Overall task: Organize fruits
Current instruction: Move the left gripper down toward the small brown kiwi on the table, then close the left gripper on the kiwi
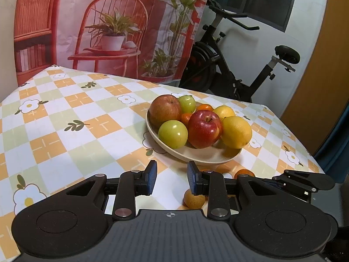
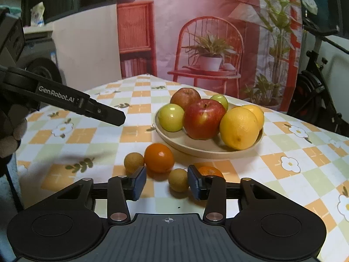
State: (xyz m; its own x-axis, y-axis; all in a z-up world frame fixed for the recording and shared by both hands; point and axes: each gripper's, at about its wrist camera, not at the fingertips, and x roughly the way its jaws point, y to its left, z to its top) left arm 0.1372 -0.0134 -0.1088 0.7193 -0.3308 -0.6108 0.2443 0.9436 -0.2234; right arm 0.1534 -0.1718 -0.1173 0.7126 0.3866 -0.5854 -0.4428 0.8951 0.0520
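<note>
A beige plate (image 1: 202,156) (image 2: 209,150) holds apples, green fruits, lemons and small oranges. Loose on the checked tablecloth in front of it lie an orange (image 2: 159,157), a second orange (image 2: 209,171) half hidden behind my right finger, and two small brown fruits (image 2: 133,162) (image 2: 178,179). My right gripper (image 2: 166,182) is open and empty just above them, one brown fruit lying by its right pad. My left gripper (image 1: 171,178) is open and empty in front of the plate; a brown fruit (image 1: 194,198) and an orange (image 1: 243,173) lie below it.
The left gripper's body (image 2: 65,100) reaches in from the left of the right wrist view. An exercise bike (image 1: 240,65) stands behind the table's far right edge. A printed backdrop (image 1: 113,26) hangs behind the table.
</note>
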